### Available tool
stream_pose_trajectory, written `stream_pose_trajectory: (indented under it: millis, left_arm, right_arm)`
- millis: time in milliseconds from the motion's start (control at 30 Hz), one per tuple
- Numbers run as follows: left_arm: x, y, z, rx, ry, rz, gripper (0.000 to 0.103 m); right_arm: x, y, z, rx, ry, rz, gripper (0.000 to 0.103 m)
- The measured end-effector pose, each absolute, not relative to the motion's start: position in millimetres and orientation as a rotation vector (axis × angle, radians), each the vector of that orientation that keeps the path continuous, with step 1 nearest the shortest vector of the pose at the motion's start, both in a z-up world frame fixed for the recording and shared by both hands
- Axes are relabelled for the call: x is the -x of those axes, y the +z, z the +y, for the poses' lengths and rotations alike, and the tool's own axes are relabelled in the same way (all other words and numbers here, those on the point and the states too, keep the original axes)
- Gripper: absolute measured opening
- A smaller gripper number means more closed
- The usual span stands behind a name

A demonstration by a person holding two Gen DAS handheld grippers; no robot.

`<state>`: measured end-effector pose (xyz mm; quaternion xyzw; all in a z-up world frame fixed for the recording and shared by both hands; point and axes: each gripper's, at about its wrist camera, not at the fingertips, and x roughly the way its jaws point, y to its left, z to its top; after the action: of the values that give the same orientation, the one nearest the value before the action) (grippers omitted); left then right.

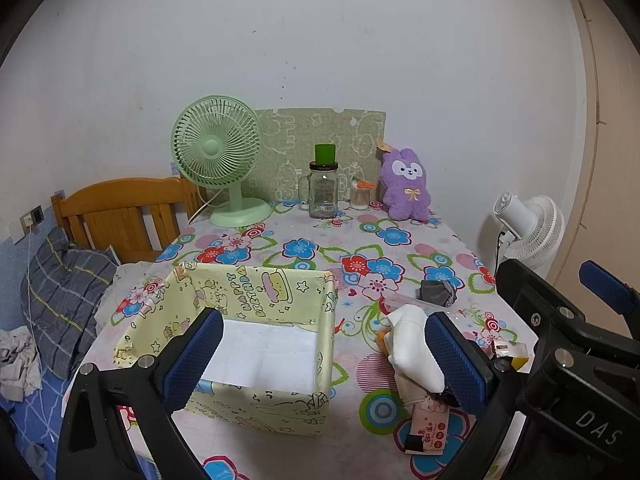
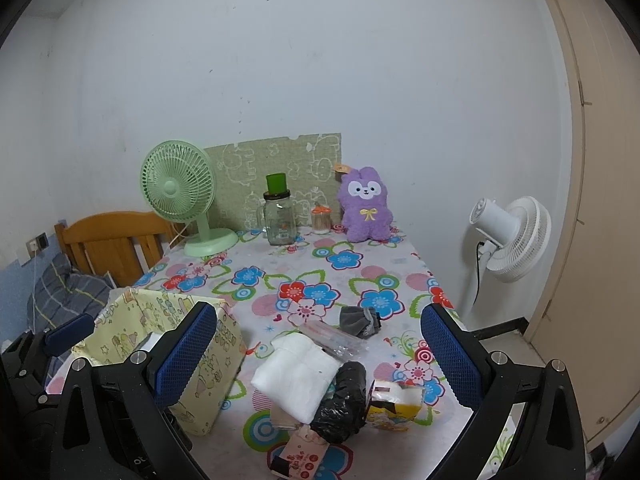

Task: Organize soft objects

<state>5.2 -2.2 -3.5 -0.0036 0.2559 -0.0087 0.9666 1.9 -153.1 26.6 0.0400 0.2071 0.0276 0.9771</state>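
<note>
A yellow cartoon-print box (image 1: 256,344) stands open and empty on the flowered table; it also shows in the right wrist view (image 2: 200,344). Beside it lies a pile: a folded white cloth (image 2: 298,376) (image 1: 412,344), a black plastic bundle (image 2: 344,396), a tissue pack (image 2: 394,400), a clear packet (image 2: 332,336), a grey sock (image 2: 360,320) (image 1: 438,292) and a pink packet (image 2: 300,454). My left gripper (image 1: 324,360) is open above the box's near right corner. My right gripper (image 2: 320,360) is open above the pile, holding nothing.
At the table's back stand a green fan (image 1: 218,160), a glass jar with a green lid (image 1: 323,188), a toothpick holder (image 1: 360,196) and a purple plush (image 1: 404,184). A white floor fan (image 2: 512,236) is right of the table, a bed with a wooden headboard (image 1: 120,216) left.
</note>
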Motion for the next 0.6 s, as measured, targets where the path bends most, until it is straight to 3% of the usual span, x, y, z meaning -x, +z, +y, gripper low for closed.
stream_pose_trajectory:
  millis: [600]
  left_arm:
    - [-9.7, -22.5, -27.1, -0.010, -0.056, 0.559, 0.093]
  right_arm:
    - [-1.5, 7.2, -173.9, -0.088, 0.011, 0.444, 0.103]
